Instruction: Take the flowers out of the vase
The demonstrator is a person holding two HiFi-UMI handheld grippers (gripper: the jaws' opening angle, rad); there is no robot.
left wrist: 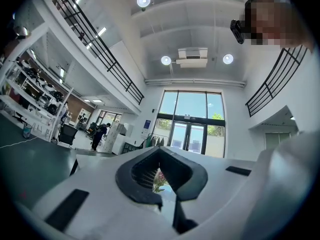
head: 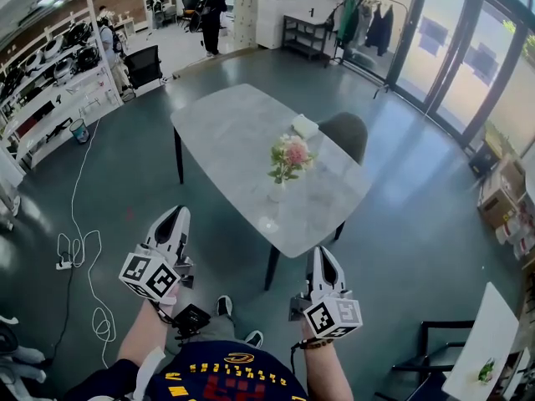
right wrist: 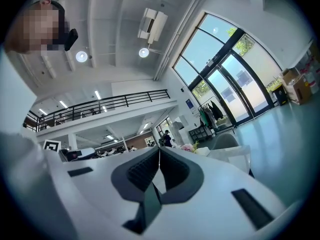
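A bunch of pink and white flowers (head: 289, 156) stands in a clear vase (head: 277, 192) on the pale marble table (head: 226, 136), near its right side. My left gripper (head: 174, 218) hangs short of the table's near edge, shut with nothing in it. My right gripper (head: 323, 261) is also shut and empty, just below the table's near corner. In the left gripper view the flowers (left wrist: 159, 180) peep through the gap between the closed jaws. The right gripper view shows the flowers (right wrist: 189, 147) far off beyond the closed tips.
A grey chair (head: 344, 132) is tucked at the table's far right side and a folded white cloth (head: 303, 125) lies on the table. Shelving (head: 50, 82) lines the left wall; a white cable (head: 79, 249) trails on the floor. A person (head: 213, 15) stands at the back.
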